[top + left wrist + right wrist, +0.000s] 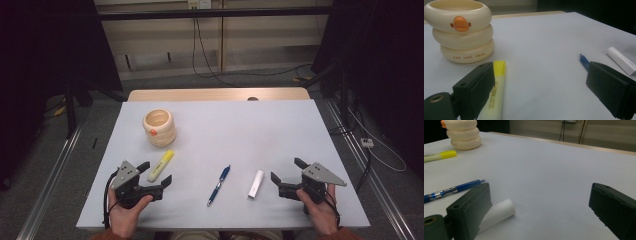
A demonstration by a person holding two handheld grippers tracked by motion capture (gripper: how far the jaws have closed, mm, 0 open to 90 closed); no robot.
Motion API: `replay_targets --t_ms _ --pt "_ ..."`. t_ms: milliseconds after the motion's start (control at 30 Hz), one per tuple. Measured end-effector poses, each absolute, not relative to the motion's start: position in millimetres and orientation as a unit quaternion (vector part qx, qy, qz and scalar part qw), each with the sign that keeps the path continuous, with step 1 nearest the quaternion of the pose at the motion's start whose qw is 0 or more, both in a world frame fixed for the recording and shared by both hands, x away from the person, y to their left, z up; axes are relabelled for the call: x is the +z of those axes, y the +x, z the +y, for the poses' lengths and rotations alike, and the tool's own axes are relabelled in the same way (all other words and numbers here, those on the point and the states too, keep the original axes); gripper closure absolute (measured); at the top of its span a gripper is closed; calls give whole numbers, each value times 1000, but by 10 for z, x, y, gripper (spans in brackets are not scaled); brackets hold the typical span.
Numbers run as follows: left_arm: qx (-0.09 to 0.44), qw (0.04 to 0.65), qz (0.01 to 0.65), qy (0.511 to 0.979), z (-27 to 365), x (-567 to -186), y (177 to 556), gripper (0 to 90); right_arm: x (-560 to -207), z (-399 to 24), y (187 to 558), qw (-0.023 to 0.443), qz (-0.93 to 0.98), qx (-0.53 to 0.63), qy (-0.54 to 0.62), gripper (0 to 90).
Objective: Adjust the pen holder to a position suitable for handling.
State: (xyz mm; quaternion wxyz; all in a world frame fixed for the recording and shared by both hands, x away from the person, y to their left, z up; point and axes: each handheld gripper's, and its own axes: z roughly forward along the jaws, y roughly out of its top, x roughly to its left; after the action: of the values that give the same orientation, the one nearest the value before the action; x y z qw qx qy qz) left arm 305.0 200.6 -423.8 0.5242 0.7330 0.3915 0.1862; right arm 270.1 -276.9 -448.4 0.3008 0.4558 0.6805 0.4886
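Observation:
A cream ring-shaped pen holder (159, 127) with an orange duck bill stands at the table's back left. In front of it lies a yellow highlighter (161, 165), a blue pen (219, 185) lies near the middle, and a white tube (256, 184) lies to the right. My left gripper (155, 173) rests open at the front left, its jaws on either side of the highlighter's near end (494, 95). My right gripper (286, 170) rests open at the front right, just right of the white tube (497, 215), with nothing between its jaws.
The white table (250, 130) has a wooden strip along its far edge. Dark curtains, stands and floor cables surround the table. The pen holder (461, 30) appears tall in the left gripper view, beyond the jaws.

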Motion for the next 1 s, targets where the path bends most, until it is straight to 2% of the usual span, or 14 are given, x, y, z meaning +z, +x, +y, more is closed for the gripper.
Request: replay_targets --t_ms 267,567,833,1000 --pt "191 511 408 733 2018 -4212 3133 52 -4486 -2770 2696 296 681 492 455 37" --pt "177 522 401 732 2058 -4059 3285 61 -4488 -2772 2691 298 682 490 454 37" --pt "190 519 407 727 2095 -3924 3437 80 -4487 -2763 2684 295 683 493 452 33" --pt "162 512 410 737 2096 -3796 3608 95 -4485 -2742 2689 295 686 490 450 33"
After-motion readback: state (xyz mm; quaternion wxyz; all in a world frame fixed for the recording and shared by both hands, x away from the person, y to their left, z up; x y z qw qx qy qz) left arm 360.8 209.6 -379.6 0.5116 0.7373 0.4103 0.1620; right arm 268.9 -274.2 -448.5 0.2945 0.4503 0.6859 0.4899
